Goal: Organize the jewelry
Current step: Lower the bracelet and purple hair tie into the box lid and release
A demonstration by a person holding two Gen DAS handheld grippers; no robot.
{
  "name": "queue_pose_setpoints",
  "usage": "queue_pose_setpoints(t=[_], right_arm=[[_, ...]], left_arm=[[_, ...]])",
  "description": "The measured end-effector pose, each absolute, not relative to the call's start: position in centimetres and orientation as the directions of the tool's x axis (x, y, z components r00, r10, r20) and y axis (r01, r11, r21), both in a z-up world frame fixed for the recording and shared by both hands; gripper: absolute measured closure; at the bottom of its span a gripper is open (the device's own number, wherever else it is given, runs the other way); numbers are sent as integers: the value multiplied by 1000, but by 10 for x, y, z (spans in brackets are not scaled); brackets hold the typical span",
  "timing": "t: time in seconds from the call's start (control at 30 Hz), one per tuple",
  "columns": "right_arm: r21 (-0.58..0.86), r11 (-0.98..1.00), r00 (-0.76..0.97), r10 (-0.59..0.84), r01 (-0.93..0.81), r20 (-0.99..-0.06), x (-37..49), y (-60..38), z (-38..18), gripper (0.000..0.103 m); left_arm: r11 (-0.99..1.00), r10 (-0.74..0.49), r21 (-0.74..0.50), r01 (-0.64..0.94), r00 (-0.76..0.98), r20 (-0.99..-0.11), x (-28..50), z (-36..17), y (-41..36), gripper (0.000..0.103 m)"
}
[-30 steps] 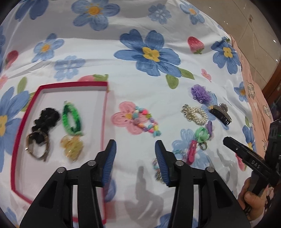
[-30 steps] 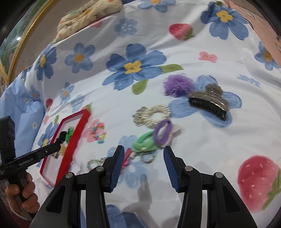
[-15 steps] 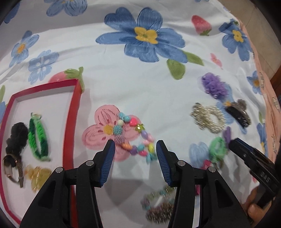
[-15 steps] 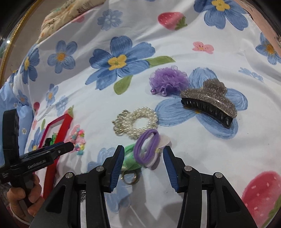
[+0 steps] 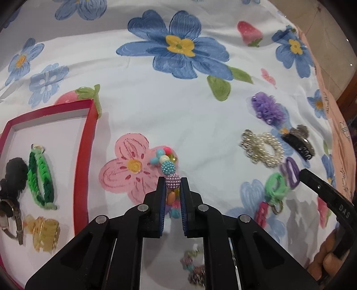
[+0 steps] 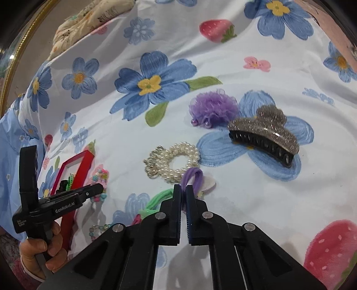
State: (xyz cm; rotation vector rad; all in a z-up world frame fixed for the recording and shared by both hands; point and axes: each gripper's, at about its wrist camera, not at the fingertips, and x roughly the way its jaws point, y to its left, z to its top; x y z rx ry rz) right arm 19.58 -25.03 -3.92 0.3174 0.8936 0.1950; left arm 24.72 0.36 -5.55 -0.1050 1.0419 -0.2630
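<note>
My left gripper (image 5: 172,181) is shut on a colourful bead bracelet (image 5: 167,166) lying on the floral cloth, right of the red tray (image 5: 90,133). The tray holds a green braided band (image 5: 40,181), a black scrunchie (image 5: 13,176) and a yellow clip (image 5: 45,233). My right gripper (image 6: 183,188) is shut on a purple hair tie (image 6: 193,177) that lies just below the pearl bracelet (image 6: 173,161). A green hair tie (image 6: 159,200) lies to its left. The left gripper also shows in the right wrist view (image 6: 98,189).
A glitter claw clip (image 6: 264,135) and a purple pom-pom tie (image 6: 213,107) lie farther back on the cloth. Another bead bracelet (image 5: 194,266) lies under my left gripper. A pink clip (image 5: 262,213) lies by the green tie. A patterned pillow (image 6: 93,19) sits at the far left.
Both grippers moved forward and down and closed: the left one onto the bead bracelet, the right one onto the purple hair tie.
</note>
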Motion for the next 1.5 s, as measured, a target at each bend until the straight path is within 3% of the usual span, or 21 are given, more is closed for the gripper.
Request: queue_pose_setpoints(t=[0.53,0.8,0.87,0.97,1.0,1.23,1.3,1.5], right_arm=[[399,906,630,393,-141,-670,168,-223,-3,103],[375,907,628,408,-193,-663,156,-197,5,103],[341,928,632,356,-151,-688,160,-201,-1,95],[319,944,629,299,-84,-718,168,-215,-15,60],[309,949,626,281,-66,-727,172,-220,-21,57],[278,960,590,247,-40,-768,199,-226,-50,66],[274,961,581,240,-30,-777,204,-226,-54,98],[302,953,636,256,-38,-728,188,-231,-34,99]], left_arm=[[933,-361,-292,212,574,-735,180,9,35,93],[934,-352,-307,183,612,-708,152,27,65,93],[935,-349,-310,174,617,-705,147,28,71,93],[936,-344,-313,163,622,-704,144,29,78,93],[936,-343,-314,160,622,-704,143,28,79,93],[939,-332,-313,143,616,-714,140,24,84,93],[940,-329,-311,141,618,-714,139,25,85,93],[940,-323,-313,133,635,-702,137,30,93,93]])
